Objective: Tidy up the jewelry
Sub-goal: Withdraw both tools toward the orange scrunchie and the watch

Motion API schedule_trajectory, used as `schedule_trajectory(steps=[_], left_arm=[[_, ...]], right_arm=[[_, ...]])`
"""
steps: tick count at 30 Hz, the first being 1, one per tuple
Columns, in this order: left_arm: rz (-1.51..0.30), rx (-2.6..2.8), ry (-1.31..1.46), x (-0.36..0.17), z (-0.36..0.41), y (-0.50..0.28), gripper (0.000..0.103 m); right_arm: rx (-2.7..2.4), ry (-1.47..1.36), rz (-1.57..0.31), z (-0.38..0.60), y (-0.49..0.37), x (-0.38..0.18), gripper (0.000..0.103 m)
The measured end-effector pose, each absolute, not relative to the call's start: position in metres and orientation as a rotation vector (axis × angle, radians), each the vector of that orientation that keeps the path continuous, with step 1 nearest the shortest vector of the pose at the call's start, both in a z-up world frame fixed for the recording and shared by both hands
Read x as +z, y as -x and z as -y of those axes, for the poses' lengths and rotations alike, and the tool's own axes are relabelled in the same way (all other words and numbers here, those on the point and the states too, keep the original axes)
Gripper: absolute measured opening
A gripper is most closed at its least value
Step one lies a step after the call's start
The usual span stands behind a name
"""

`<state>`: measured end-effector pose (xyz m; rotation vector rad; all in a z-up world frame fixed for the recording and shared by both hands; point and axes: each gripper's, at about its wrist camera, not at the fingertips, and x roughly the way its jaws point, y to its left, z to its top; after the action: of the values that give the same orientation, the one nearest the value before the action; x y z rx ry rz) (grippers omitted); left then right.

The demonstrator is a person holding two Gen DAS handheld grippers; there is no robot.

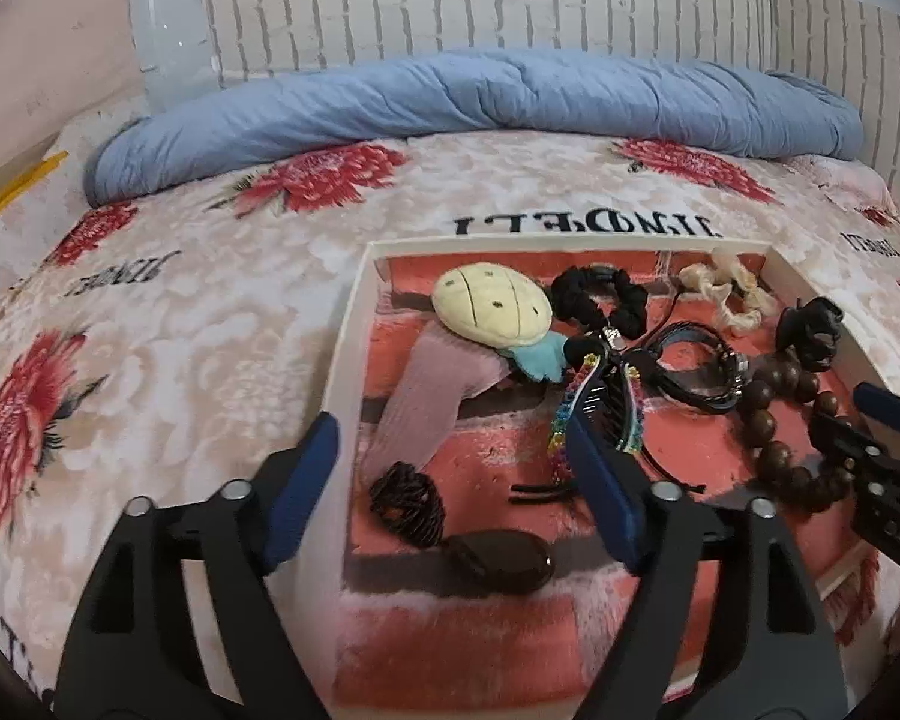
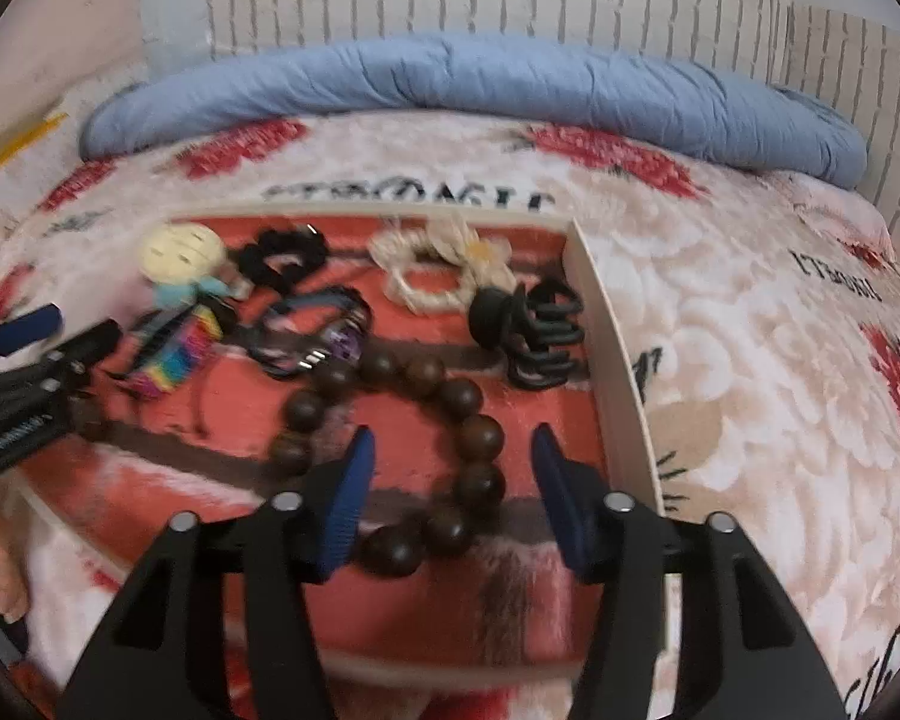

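We hover our right gripper (image 2: 450, 480), jaws apart, over the bead bracelet (image 2: 426, 450) at the tray's (image 2: 615, 384) four o'clock; we should straddle one bead squarely. Left gripper (image 1: 450, 480) gapes too.

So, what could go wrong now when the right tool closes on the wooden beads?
1. The right tool, open, straddles only part of the wooden bead bracelet; round beads may slip out.
2. The black claw clip lies close beside the beads and might be dragged along.
3. The tray wall stands near the right finger and may block it.
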<state>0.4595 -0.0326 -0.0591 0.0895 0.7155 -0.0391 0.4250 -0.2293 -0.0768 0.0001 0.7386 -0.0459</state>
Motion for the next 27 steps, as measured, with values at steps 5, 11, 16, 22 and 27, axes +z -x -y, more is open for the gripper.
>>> schedule_trajectory(steps=[5,11,16,22,27], left_arm=[[-0.667,-0.078,-0.047,-0.03,0.024,-0.431,0.098],[-0.63,-0.089,-0.034,-0.008,0.012,-0.386,0.098],[-0.548,-0.087,-0.029,0.006,0.005,-0.342,0.098],[-0.582,-0.144,0.008,0.007,0.003,-0.31,0.098],[-0.632,-0.165,-0.043,-0.001,0.016,-0.285,0.098]], right_arm=[[-0.03,-0.035,-0.667,0.234,-0.391,-0.047,0.092],[-0.029,-0.13,-0.642,0.243,-0.351,-0.032,0.097],[-0.121,-0.106,-0.646,0.249,-0.324,-0.033,0.097],[-0.118,-0.104,-0.62,0.259,-0.289,-0.027,0.097],[-0.096,-0.07,-0.616,0.265,-0.263,-0.028,0.097]])
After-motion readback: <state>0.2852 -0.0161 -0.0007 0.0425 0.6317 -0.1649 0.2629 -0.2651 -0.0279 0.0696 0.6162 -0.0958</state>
